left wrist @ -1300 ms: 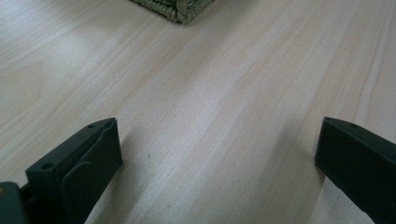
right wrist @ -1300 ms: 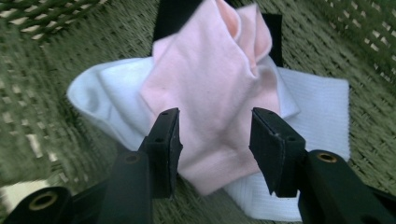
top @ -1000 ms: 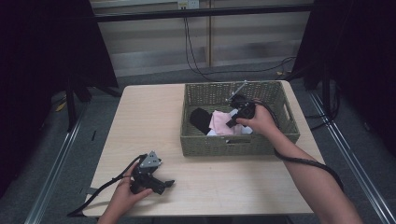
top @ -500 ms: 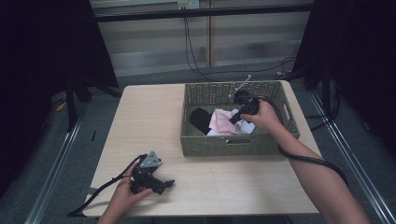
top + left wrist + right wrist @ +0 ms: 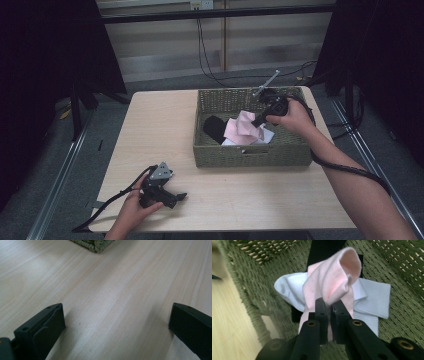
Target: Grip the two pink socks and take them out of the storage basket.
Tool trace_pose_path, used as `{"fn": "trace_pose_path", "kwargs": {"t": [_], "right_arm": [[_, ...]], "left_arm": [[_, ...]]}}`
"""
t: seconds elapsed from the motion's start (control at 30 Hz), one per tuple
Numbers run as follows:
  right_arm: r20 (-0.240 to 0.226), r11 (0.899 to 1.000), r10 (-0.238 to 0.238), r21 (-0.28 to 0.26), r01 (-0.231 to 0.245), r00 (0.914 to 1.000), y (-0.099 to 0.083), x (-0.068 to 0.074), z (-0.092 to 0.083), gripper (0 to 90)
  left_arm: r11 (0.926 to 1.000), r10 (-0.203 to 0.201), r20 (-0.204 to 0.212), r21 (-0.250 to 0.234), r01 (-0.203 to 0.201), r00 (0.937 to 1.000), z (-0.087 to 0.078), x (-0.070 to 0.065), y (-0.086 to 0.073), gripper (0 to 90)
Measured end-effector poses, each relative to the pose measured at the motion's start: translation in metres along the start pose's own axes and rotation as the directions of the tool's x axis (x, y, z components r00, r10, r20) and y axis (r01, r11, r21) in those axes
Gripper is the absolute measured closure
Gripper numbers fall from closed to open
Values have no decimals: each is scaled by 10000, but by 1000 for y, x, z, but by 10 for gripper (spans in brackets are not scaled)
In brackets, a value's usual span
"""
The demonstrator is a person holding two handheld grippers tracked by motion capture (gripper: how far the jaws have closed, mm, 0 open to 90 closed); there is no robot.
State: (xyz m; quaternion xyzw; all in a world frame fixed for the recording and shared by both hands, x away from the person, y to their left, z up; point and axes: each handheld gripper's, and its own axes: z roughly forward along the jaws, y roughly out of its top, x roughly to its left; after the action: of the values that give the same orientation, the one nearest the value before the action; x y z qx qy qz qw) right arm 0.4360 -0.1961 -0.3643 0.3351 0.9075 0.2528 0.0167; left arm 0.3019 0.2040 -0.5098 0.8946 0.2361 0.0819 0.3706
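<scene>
Pale wood table (image 5: 150,130), green wicker basket (image 5: 250,155). Right gripper (image 5: 328,306) jaws have just closed, pinching the pink sock (image 5: 332,282): lift-out step. Next: raise clear of the rim. Left gripper (image 5: 115,320) rests wide, empty.

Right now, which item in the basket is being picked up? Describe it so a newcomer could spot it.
Find the woven green basket on the table's far right. Inside, the right tool pinches a pale pink cloth; it is bunched and raised above a flat white piece and a black one.

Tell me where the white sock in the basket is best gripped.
Probably the white sock's ribbed cuff, from above: it lies flat and bare on the basket floor, clear of the pink sock pinched in the right gripper.
</scene>
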Motion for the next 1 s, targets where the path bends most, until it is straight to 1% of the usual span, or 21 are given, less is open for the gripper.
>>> {"fn": "trace_pose_path", "kwargs": {"t": [0.17,0.2,0.23,0.3,0.37,0.5,0.77,1.0], "right_arm": [[-16,9998,-75,-159,75,10000,0,2,-11,847],[-16,9998,-75,-159,75,10000,0,2,-11,847],[-67,9997,-112,-216,110,9999,0,2,-16,847],[-5,9996,-172,-235,172,9999,0,3,-20,847],[-119,9994,-149,-321,145,9998,0,2,-25,847],[-86,9993,-214,-317,211,9997,-2,3,-32,847],[-92,9977,-386,-558,380,9992,-5,8,-54,847],[-136,9963,-582,-648,572,9982,-8,15,-68,847]], "left_arm": [[10000,4,28,30,-4,10000,0,0,0,0],[10000,4,28,30,-4,10000,0,0,0,0],[10000,10,12,35,-10,10000,0,0,0,0],[10000,4,24,29,-5,10000,0,0,0,0],[10000,4,19,26,-4,10000,0,0,0,0],[10000,4,21,26,-5,10000,0,0,0,0],[10000,5,20,27,-5,10000,0,0,0,0],[10000,3,23,26,-4,10000,0,0,0,0]]}}
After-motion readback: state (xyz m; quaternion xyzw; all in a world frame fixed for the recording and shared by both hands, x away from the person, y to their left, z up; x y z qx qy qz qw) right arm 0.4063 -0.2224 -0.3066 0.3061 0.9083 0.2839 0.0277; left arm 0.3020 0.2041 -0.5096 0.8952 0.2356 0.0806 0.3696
